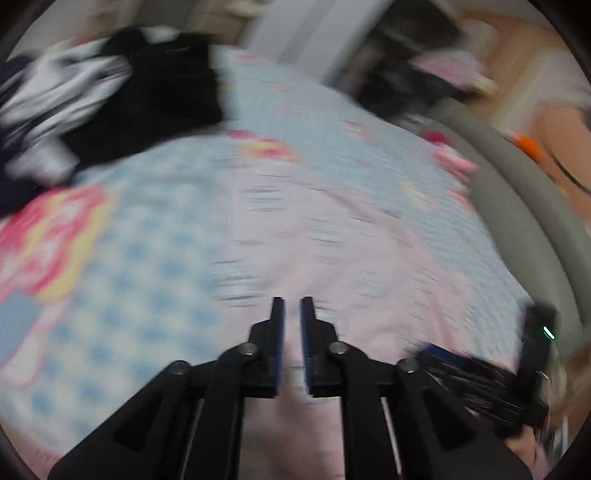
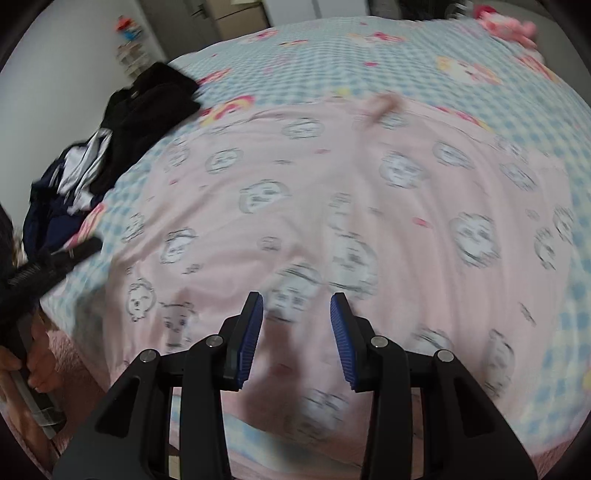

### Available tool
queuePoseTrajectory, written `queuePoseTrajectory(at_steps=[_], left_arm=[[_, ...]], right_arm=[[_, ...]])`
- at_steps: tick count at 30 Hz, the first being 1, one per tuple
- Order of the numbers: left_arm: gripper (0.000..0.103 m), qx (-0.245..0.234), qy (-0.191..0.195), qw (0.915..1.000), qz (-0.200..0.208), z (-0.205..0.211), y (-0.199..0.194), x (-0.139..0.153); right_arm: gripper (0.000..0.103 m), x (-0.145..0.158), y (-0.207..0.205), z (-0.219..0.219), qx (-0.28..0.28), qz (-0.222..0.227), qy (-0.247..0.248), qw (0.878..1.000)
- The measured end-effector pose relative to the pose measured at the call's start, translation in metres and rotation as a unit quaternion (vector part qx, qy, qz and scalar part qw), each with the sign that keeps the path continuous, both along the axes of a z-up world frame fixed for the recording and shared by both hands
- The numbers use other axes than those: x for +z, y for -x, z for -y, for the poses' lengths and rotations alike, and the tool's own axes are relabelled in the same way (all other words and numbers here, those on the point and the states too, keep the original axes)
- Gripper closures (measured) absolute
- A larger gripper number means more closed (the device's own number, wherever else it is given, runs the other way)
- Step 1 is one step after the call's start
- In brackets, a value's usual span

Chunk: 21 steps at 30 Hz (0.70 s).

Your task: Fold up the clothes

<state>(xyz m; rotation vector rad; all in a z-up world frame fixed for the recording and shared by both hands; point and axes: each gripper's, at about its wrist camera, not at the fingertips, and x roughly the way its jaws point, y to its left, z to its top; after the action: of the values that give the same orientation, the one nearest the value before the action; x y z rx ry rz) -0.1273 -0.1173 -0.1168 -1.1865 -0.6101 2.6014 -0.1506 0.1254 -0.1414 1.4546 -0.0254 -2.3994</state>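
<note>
hovering over pink garment (image 2: 332,206): right gripper (image 2: 296,306) fingers wide, left gripper (image 1: 292,308) narrow.

Setting: home bedroom. Evidence: bed (image 2: 461,48) with blue-checked cartoon sheet filling the frame; pink printed garment (image 2: 332,192) spread at centre; dark clothes pile (image 2: 110,147) at left; pink plush toy (image 2: 506,26) upper right; white wall (image 2: 55,92) upper left.

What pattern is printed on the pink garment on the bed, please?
Small white cartoon faces outlined in grey on the pink garment, clearest in the right wrist view.
</note>
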Motion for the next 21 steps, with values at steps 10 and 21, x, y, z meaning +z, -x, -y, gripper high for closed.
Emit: queuePoseTrajectory(at_steps=[10, 21], left_arm=[[0.062, -0.055, 0.190, 0.9740, 0.110, -0.041, 0.002, -0.048], [0.063, -0.073, 0.212, 0.9713, 0.079, -0.062, -0.023, -0.040]], right_arm=[[0.064, -0.017, -0.009, 0.015, 0.026, 0.011, -0.046, 0.999], [0.056, -0.010, -0.025, -0.008, 0.007, 0.022, -0.027, 0.999]])
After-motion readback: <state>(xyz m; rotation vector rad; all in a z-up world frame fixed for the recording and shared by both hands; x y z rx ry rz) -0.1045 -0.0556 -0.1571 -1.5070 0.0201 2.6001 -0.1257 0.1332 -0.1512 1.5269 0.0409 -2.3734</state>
